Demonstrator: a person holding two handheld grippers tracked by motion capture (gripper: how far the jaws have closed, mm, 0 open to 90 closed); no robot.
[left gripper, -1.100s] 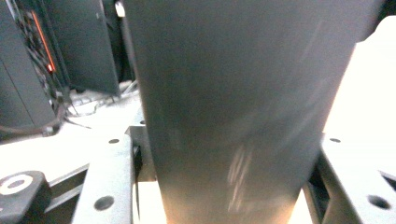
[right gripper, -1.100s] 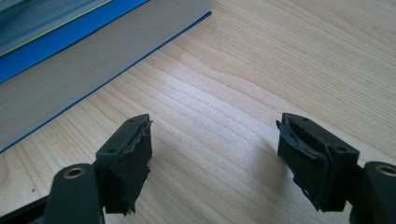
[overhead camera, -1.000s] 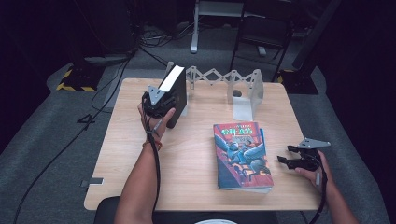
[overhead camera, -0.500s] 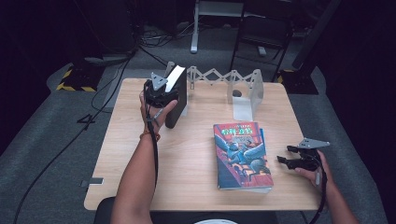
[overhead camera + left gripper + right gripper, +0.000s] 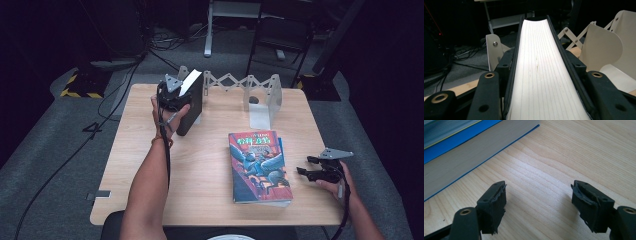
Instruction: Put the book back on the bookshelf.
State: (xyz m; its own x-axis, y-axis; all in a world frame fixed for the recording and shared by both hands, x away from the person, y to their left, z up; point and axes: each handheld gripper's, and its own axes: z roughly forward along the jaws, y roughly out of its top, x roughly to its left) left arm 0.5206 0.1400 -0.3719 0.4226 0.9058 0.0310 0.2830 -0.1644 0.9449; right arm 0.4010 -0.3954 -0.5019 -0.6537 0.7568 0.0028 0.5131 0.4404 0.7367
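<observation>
Left gripper (image 5: 176,96): jaws have just been closing; clamped on the black book (image 5: 191,102), one jaw on each cover, page edge toward the camera.
Black book: upright at the rack's (image 5: 260,92) left end, probably being shelved.
Right gripper (image 5: 320,170): jaws apart, empty, just above the table (image 5: 210,190), likely waiting.
Colourful book (image 5: 257,165): flat, just beside it.

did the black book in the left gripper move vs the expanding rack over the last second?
Yes. The black book tipped upright toward the rack, clamped in the left gripper, whose fingers were just closing.
</observation>
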